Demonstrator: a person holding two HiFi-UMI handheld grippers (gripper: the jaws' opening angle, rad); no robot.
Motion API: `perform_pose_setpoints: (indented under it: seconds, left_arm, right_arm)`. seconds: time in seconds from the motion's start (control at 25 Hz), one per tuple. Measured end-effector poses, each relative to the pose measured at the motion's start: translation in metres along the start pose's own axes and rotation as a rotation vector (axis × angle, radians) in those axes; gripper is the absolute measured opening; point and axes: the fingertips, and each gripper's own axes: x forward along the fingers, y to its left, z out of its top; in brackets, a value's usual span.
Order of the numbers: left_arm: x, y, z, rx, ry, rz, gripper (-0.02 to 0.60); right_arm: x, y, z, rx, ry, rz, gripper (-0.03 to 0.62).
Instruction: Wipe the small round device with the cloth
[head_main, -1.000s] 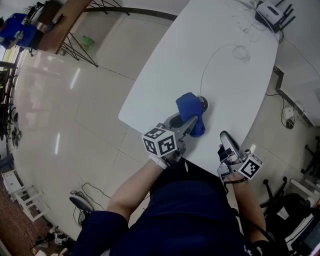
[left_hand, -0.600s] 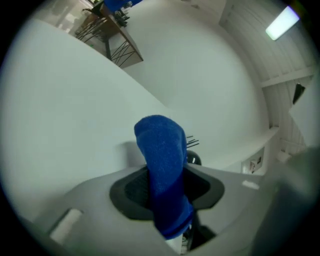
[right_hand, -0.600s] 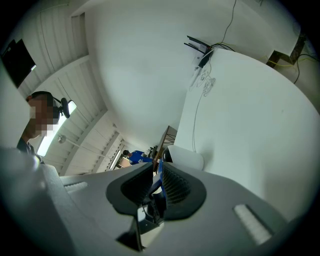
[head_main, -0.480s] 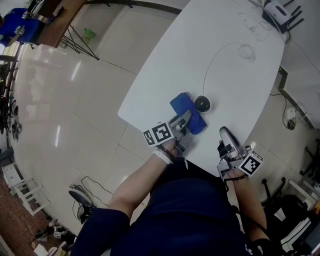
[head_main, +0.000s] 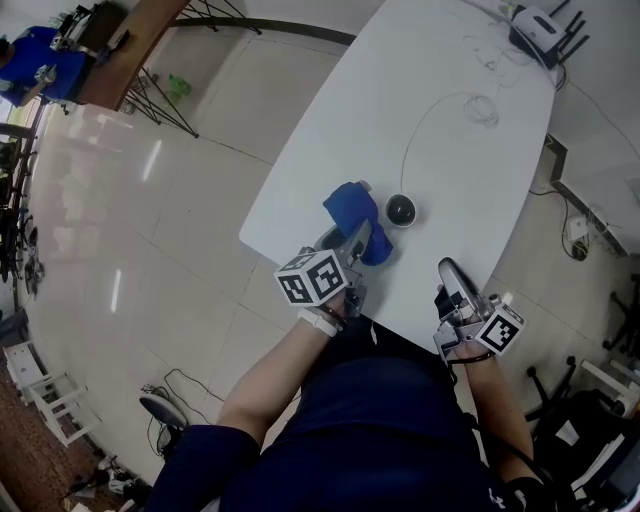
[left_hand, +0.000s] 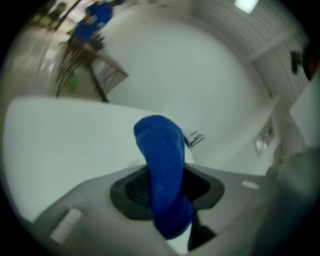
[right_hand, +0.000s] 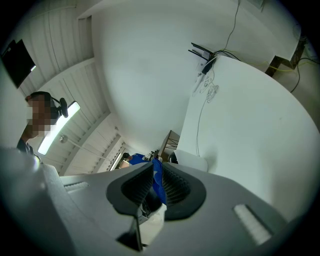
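Note:
My left gripper (head_main: 362, 238) is shut on a blue cloth (head_main: 349, 211), which stands up from between the jaws above the white table (head_main: 470, 190). In the left gripper view the cloth (left_hand: 160, 150) fills the gap between the dark pads (left_hand: 135, 187). The small round device (head_main: 401, 211), dark with a pale rim, sits uncovered on the table just right of the cloth, and a thin cable runs from it. My right gripper (head_main: 449, 272) hangs at the table's near edge, its jaws nearly together with nothing between them (right_hand: 156, 186).
The thin cable (head_main: 420, 130) curves from the device to a coil (head_main: 481, 105) at the far end. A router with antennas (head_main: 543, 22) stands at the far corner. Tiled floor lies to the left, with dark chair bases to the right.
The cloth lay over the device a second ago. My left gripper has drawn it off to the left, and the device now shows. The right gripper has stayed put.

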Motion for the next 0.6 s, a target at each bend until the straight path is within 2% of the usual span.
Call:
perform_pose_setpoints:
  seconds: [0.12, 0.16, 0.2, 0.32, 0.48, 0.52, 0.6]
  left_arm:
    - [0.001, -0.017, 0.013, 0.569, 0.024, 0.049, 0.158]
    - [0.005, -0.023, 0.013, 0.716, 0.032, 0.039, 0.158]
    - [0.009, -0.030, 0.011, 0.825, 0.038, 0.014, 0.158]
    - [0.014, -0.060, 0.002, 1.080, 0.040, -0.081, 0.158]
    - [0.010, -0.089, -0.029, 1.534, 0.049, -0.168, 0.159]
    - [0.009, -0.091, -0.041, 1.617, 0.073, -0.190, 0.160]
    - [0.010, -0.087, -0.063, 1.731, 0.137, -0.214, 0.160]
  right_arm:
    - [-0.003, 0.002, 0.001, -0.022, -0.009, -0.012, 0.058]
    - [-0.003, 0.004, 0.001, -0.025, -0.012, -0.010, 0.057]
    - [-0.003, 0.006, 0.002, -0.027, -0.014, -0.008, 0.057]
    - [-0.002, 0.009, 0.002, -0.019, -0.020, -0.001, 0.057]
    - [-0.005, 0.004, 0.000, -0.008, -0.020, -0.017, 0.057]
    - [-0.006, 0.002, -0.001, -0.007, -0.020, -0.024, 0.057]
    - [-0.007, 0.000, -0.004, 0.002, -0.020, -0.025, 0.057]
